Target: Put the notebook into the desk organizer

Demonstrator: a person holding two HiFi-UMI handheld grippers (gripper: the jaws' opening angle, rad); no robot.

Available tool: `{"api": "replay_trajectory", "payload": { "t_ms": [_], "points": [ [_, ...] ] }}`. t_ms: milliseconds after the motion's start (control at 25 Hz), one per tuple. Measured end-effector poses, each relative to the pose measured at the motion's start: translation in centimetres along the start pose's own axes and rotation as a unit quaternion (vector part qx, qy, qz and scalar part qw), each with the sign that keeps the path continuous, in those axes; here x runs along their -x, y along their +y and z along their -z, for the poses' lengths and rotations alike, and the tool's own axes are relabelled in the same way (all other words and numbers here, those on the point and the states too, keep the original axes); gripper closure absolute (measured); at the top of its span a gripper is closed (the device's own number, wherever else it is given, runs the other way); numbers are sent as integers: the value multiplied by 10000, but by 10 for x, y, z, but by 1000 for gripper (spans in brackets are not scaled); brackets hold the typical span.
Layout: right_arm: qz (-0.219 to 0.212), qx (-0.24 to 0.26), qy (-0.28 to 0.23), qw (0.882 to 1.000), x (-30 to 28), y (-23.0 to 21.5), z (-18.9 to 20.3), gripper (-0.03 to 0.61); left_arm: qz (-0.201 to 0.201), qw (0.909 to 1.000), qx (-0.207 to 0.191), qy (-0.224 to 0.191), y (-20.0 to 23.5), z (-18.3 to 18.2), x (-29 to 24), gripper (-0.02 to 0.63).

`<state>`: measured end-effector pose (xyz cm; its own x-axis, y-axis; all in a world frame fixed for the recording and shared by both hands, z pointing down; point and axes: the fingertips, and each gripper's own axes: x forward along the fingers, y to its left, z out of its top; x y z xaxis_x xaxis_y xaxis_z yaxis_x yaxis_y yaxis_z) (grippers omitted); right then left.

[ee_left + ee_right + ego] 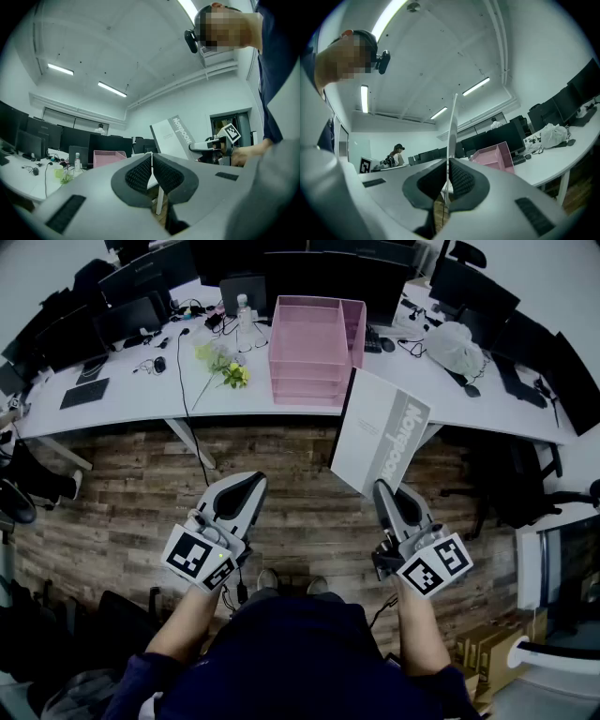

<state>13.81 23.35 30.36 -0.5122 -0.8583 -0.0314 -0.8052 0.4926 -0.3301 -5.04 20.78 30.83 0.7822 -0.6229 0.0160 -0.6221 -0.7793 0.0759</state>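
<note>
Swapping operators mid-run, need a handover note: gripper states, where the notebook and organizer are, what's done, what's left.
Right gripper: shut on the notebook, gripped at its lower edge and held in the air over the floor, short of the desk.
Left gripper: shut, empty.
Pink desk organizer: on the desk, ahead of the notebook.
Done: notebook is in hand.
Left: carry it forward, put it into the organizer, release.
</note>
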Motion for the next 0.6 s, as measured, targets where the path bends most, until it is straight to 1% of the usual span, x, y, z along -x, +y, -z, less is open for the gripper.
{"api": "replay_trajectory", "payload": {
  "t_ms": [600],
  "points": [
    [-120,24,-39,9999,10,-1,-1,566,-72,10000,27,-50,-15,0,-1,578]
  ]
}}
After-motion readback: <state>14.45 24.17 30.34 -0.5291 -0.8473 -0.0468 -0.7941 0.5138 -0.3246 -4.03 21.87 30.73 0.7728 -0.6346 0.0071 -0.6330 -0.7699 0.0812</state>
